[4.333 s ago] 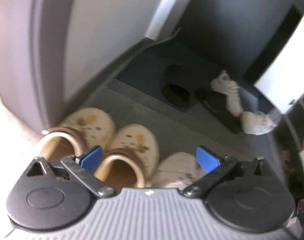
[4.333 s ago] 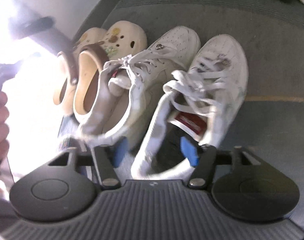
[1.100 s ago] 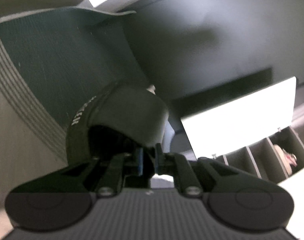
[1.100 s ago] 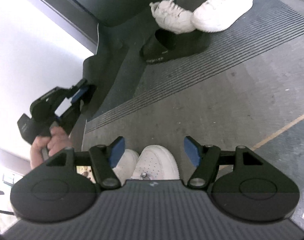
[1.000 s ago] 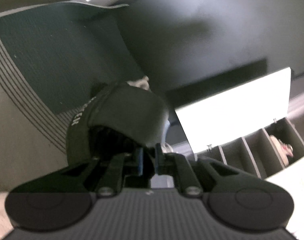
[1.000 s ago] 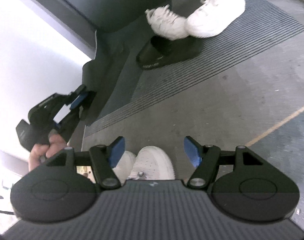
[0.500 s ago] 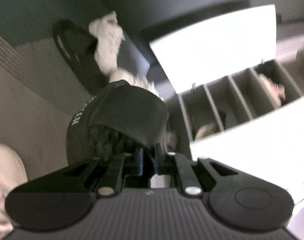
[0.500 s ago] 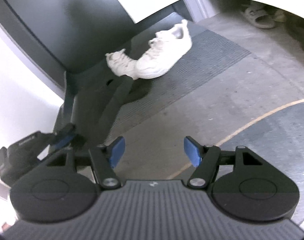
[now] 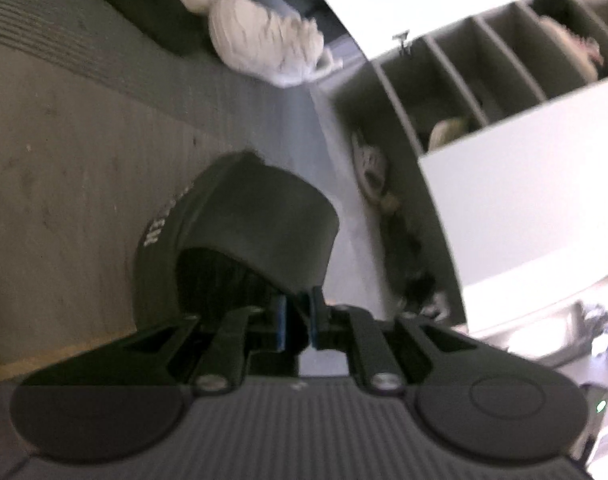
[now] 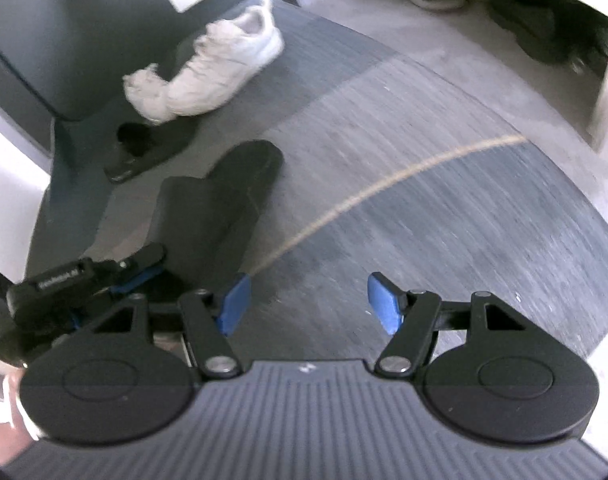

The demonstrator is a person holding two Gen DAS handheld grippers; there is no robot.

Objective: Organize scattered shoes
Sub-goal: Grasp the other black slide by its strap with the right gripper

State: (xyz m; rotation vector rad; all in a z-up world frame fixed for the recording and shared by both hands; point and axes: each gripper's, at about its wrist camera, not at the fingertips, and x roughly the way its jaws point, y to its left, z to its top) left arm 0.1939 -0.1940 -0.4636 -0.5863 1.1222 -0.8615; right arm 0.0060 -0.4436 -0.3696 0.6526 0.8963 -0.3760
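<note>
compared with a second back, the left view has swung right off the dark mat and wall: now the white shoe cabinet (image 9: 504, 184) fills the right side, its slanted compartments open with a few shoes tucked in, too blurry to name. the grey concrete floor (image 10: 444, 200) takes up most of both views, with a yellowish line (image 10: 384, 188) running across it and a ribbed dark mat (image 10: 324, 60) at the far end by the dark wall.

on that mat sit two white sneakers (image 10: 219, 68), touching, and just beside them a black slide (image 10: 143, 152).

its twin, the carried black slide (image 9: 247, 232), hangs off the floor, and the left gripper (image 9: 295, 320) is pinching its strap edge between pressed-together blue pads, same grip as before. right gripper (image 10: 308, 304) is spread with nothing between the pads, hovering over bare floor.
</note>
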